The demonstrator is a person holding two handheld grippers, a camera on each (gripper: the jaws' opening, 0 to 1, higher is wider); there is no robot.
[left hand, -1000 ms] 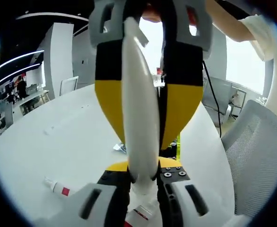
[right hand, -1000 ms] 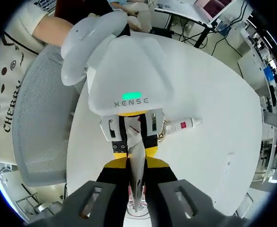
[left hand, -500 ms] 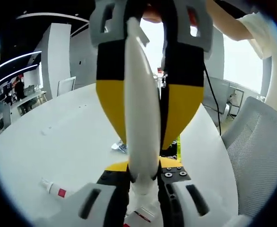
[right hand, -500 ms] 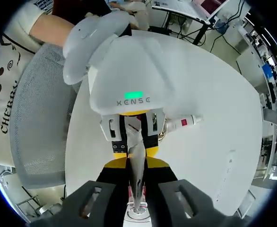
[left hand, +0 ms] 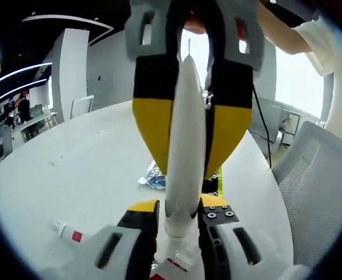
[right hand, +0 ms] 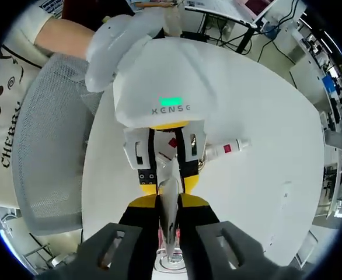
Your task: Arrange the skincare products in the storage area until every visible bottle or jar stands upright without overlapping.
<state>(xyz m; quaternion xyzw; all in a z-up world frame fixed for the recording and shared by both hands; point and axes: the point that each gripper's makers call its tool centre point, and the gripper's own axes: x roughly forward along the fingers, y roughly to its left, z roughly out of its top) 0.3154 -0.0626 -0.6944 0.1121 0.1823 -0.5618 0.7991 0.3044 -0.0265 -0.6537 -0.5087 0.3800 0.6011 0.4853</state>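
While both tongs pinch it, the smooth white tube (left hand: 184, 146) tapers flat.

I see a white squeeze tube (left hand: 184, 140) held on end above the tabletop (left hand: 72, 175), and a small white tube with a red label (left hand: 67, 231) lying flat there.

The tube (left hand: 185, 134) was white; the small tube (left hand: 66, 231) at lower left was white with a red label.

I am seeing a glossy white plastic tube (left hand: 185, 140), a smooth matt white table (left hand: 72, 175), and a grey mesh chair (left hand: 320, 192).
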